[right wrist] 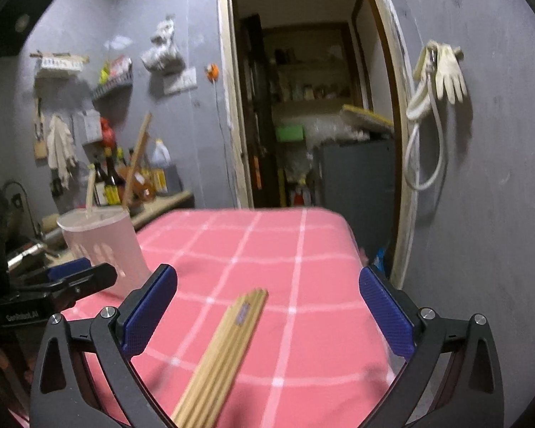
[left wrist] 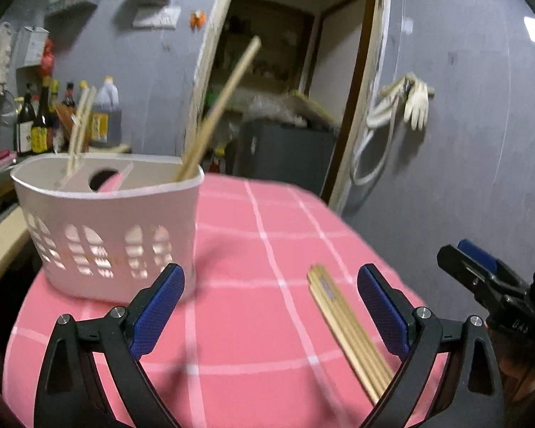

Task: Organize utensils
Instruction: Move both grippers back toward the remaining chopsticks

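A white slotted utensil holder (left wrist: pixel 107 228) stands on the pink checked tablecloth (left wrist: pixel 253 249), left of centre. Chopsticks (left wrist: pixel 221 107) lean out of its right end and a paler pair (left wrist: pixel 79 125) stands at its left. A bundle of several wooden chopsticks (left wrist: pixel 349 331) lies flat on the cloth. My left gripper (left wrist: pixel 271 306) is open and empty, just in front of the holder. My right gripper (right wrist: pixel 267 310) is open and empty above the bundle (right wrist: pixel 228 349); it also shows in the left wrist view (left wrist: pixel 481 274). The holder (right wrist: pixel 103 246) is far left in the right wrist view.
A counter with sauce bottles (left wrist: pixel 46 121) runs behind the holder. A grey wall with hanging gloves (left wrist: pixel 413 100) and an open doorway (right wrist: pixel 314 107) lie beyond the table. The table's far edge (right wrist: pixel 260 210) drops off toward the doorway.
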The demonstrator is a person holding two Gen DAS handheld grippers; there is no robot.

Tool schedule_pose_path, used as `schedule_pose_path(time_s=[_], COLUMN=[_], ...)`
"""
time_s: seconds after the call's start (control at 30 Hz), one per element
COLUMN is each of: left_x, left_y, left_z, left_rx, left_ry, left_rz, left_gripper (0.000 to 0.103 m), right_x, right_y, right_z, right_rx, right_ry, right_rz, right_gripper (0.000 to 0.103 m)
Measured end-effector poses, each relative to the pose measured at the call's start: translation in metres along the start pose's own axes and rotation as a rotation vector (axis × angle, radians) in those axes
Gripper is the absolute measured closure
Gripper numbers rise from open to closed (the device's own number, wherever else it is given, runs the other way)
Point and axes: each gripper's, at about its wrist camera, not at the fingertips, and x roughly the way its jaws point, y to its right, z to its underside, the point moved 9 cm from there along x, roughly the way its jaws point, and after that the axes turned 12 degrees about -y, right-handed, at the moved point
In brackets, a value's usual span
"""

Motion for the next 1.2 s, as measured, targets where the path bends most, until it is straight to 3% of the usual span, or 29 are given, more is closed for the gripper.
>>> schedule_pose_path(time_s=[0.1,0.3,0.43,0.57,0.8,1.2], left_x=[0.017,0.040,0.055,0.066,0.083,0.092], left_y=[0.006,0.013,0.019,0.023,0.025,0.030], left_z=[0.008,0.018,0.024,0.029,0.030,0.032], left_rx=[0.027,0.043,0.052,0.055,0.058,0.069], left_ry=[-0.085,-0.193,-0.254,-0.310,-0.371,-0.418], left_rz=[-0.001,0.013,0.035,0.053,0.068,0.106], left_gripper=[0.008,0.010,0.023,0.031,0.041,0.054], right_x=[0.012,0.036,0.050,0.063,0.083,0.095], right_y=[0.004,0.007,0.006,0.002,-0.005,-0.004], right_z=[0.010,0.027,0.037,0.048,0.064,0.064], right_rx=[0.005,0.000,-0.013,-0.034,-0.072,-0.130], right_ry=[-0.073,-0.220,-0.306,-0.385,-0.506,-0.549], right_rz=[0.003,-0.013,-0.030,-0.050,-0.063,-0.019], right_gripper=[0.002,0.026,0.042,0.053,0.058,0.061])
